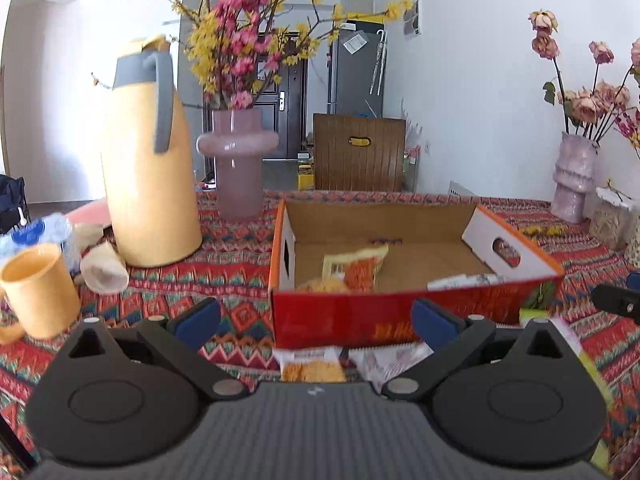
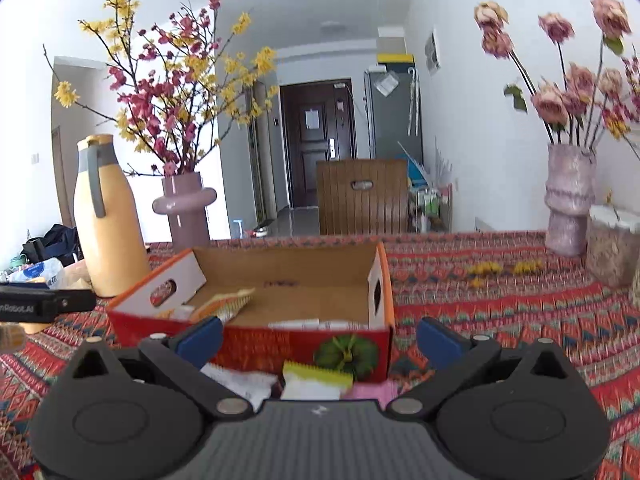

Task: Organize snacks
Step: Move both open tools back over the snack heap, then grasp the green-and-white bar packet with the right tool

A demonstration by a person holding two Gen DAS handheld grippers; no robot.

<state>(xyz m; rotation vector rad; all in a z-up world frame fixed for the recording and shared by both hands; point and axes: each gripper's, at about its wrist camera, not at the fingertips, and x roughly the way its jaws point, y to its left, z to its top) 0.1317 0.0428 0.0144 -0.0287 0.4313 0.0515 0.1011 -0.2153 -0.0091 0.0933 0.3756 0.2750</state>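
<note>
A red cardboard box (image 1: 360, 320) with an open top sits on the patterned tablecloth; it also shows in the right wrist view (image 2: 280, 344). Inside lie an orange snack packet (image 1: 360, 266) and a white packet (image 1: 464, 281). My left gripper (image 1: 316, 320) is open and empty, just before the box's front wall. Below it on the cloth lie a yellow-filled packet (image 1: 310, 368) and a white packet (image 1: 380, 360). My right gripper (image 2: 318, 338) is open and empty, over a green-edged packet (image 2: 316, 380), a white packet (image 2: 244, 384) and a pink packet (image 2: 372, 394).
A tall yellow thermos (image 1: 148, 168), a pink vase of flowers (image 1: 238, 168), a yellow mug (image 1: 38, 292) and crumpled cups (image 1: 104, 270) stand left of the box. A second vase (image 2: 568, 204) and a jar (image 2: 612, 248) stand at the right.
</note>
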